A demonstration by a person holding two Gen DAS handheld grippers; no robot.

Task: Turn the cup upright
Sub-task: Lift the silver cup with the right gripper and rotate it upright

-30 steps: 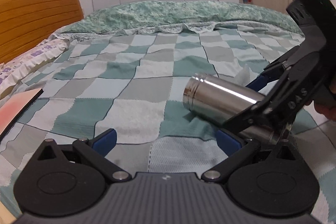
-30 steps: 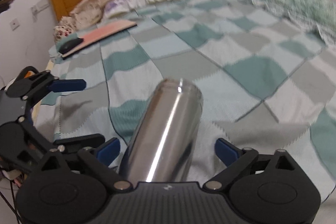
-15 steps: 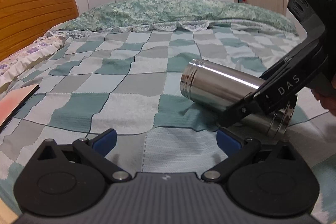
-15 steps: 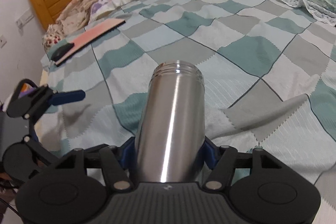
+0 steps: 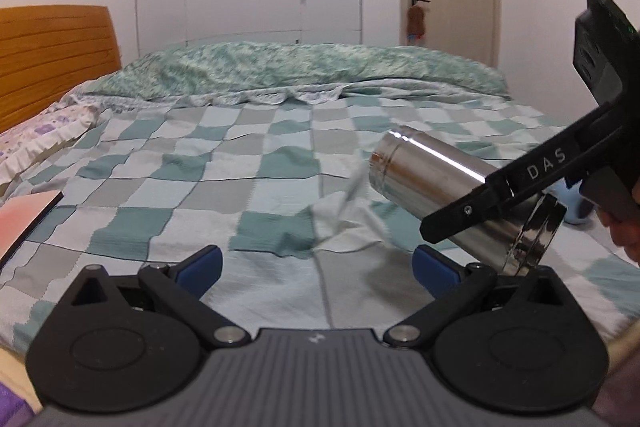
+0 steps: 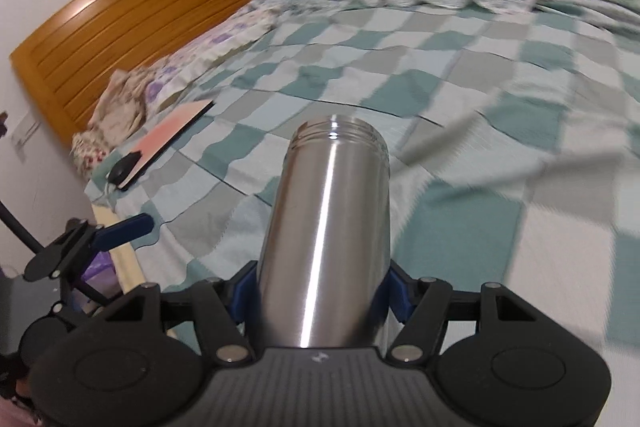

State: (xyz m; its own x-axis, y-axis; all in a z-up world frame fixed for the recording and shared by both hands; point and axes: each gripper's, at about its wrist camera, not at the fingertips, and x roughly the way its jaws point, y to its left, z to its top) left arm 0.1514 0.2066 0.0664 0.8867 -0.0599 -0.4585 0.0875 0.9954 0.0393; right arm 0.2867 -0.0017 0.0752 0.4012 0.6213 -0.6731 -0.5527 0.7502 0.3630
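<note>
A steel cup (image 6: 326,231) with a threaded mouth is clamped near its base by my right gripper (image 6: 320,293). It points away and upward, lifted off the checked bedspread (image 6: 460,95). In the left wrist view the cup (image 5: 448,187) hangs tilted at the right, mouth to the upper left, held by the right gripper (image 5: 508,195). My left gripper (image 5: 316,263) is open and empty, low over the bed, left of the cup.
A pink flat book (image 6: 170,137) with a black object on it lies near the pillows (image 6: 168,83) and the wooden headboard (image 6: 160,23). A rumpled green quilt (image 5: 304,75) lies at the far side. Wardrobe doors and a door stand behind.
My right gripper closed on the cup and raised it off the bedspread, tilting its mouth upward. The left gripper stayed open and drew back a little.
</note>
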